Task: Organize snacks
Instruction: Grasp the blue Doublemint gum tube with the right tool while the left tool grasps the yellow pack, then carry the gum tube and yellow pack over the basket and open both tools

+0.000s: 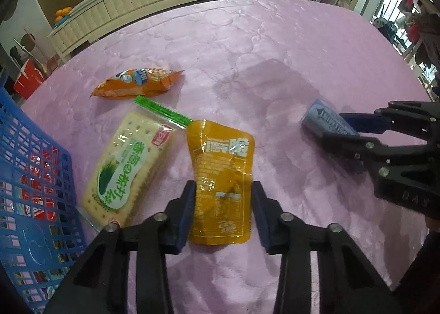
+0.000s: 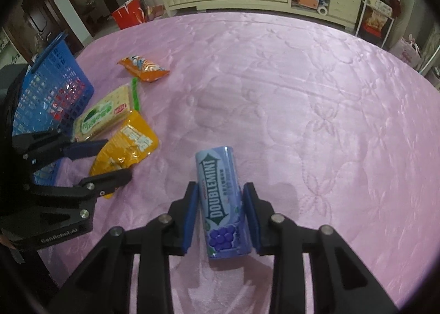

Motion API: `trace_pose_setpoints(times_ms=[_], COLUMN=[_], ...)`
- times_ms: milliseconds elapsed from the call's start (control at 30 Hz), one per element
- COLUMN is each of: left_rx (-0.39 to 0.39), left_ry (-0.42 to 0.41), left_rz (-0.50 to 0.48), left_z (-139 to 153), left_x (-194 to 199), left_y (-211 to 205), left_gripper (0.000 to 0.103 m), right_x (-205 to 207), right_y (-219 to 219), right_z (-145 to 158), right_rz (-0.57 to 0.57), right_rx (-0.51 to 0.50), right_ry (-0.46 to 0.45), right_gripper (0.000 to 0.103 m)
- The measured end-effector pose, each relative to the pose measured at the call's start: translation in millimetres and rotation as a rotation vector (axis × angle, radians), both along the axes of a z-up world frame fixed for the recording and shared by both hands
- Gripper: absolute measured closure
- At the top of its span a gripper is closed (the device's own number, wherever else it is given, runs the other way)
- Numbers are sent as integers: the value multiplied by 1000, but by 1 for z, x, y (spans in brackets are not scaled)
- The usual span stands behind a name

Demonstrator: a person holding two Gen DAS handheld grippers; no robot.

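Pink quilted tabletop (image 2: pixel 302 93) carries all items; blue basket (image 1: pixel 35 176) is set at its left edge. Cracker pack (image 1: pixel 129 168) is laid beside the basket. Yellow pouch (image 1: pixel 220 179) is straddled by left gripper (image 1: pixel 224 190), long axis along the fingers, pads not visibly closed. DOUBLEMINT tin (image 2: pixel 222 204), likewise aligned, is bracketed by right gripper (image 2: pixel 220 190), narrow gaps remaining.

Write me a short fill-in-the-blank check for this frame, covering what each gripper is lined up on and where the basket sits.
1. The left gripper straddles the ____ pouch.
2. The right gripper straddles a can labelled ____.
3. The basket is coloured ____.
4. The cracker pack lies between the basket and the ____.

Missing words: yellow; Doublemint; blue; pouch
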State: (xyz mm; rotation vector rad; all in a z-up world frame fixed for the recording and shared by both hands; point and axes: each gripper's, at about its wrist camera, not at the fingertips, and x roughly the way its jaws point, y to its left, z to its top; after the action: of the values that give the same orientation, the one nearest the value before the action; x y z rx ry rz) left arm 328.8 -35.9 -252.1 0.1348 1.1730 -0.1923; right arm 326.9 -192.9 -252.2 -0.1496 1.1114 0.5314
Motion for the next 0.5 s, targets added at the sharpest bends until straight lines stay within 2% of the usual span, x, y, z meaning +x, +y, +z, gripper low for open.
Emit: trace_pose_setpoints(times_ms=[133, 233, 333, 500], left_rx=[-12, -25, -35, -54], left_ry=[16, 9, -6, -50], left_rz=[26, 28, 32, 17], left_z=[0, 6, 11, 33], left_x=[1, 0, -7, -22], left_y=[-5, -10, -16, -27], left_gripper=[78, 94, 94, 94], right_x=[-5, -7, -7, -19], right_y=[9, 13, 10, 18], right_z=[-1, -1, 0, 13], right_rz=[31, 38, 34, 37], right_rx=[-18, 1, 88, 40], right_ry=[-11, 0, 61, 16], right_gripper=[66, 66, 66, 67])
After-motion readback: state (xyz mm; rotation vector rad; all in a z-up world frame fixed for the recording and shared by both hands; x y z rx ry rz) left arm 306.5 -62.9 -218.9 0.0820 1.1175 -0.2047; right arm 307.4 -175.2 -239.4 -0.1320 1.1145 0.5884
